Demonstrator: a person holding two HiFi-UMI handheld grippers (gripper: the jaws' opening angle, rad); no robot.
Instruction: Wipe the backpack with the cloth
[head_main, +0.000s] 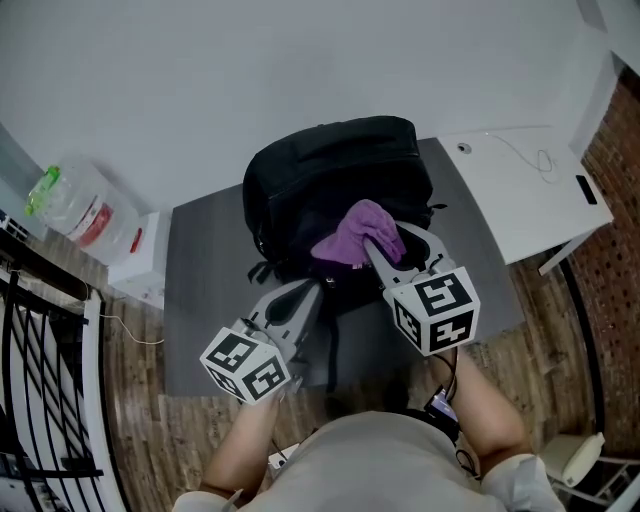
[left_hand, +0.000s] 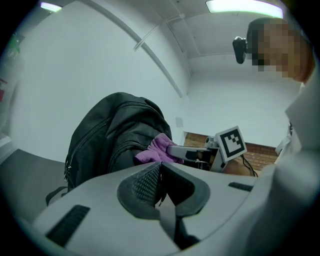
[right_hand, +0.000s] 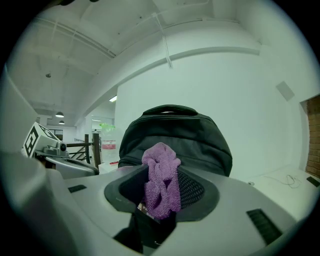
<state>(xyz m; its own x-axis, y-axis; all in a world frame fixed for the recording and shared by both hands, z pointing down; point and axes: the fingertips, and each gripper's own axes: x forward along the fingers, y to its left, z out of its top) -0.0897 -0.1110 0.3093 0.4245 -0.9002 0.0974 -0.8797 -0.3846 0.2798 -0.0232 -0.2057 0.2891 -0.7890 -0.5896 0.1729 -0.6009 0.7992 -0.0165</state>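
A black backpack (head_main: 335, 185) stands upright on a grey mat (head_main: 200, 290) against a white wall. My right gripper (head_main: 378, 240) is shut on a bunched purple cloth (head_main: 355, 230), and the cloth rests against the backpack's front. In the right gripper view the cloth (right_hand: 161, 180) hangs between the jaws of the right gripper (right_hand: 162, 172), with the backpack (right_hand: 175, 130) just behind. My left gripper (head_main: 300, 298) sits low at the backpack's base with its jaws together. In the left gripper view a thin dark strand shows between the pads of the left gripper (left_hand: 160, 167); what it is I cannot tell. The backpack (left_hand: 110, 135) and the cloth (left_hand: 157, 149) rise beyond.
A white desk (head_main: 520, 190) with a thin cable stands to the right of the mat. A clear plastic jug (head_main: 85, 210) and a white box (head_main: 135, 260) sit at the left, with a black railing (head_main: 40, 380) nearer. A backpack strap (head_main: 330, 350) trails toward me on the mat.
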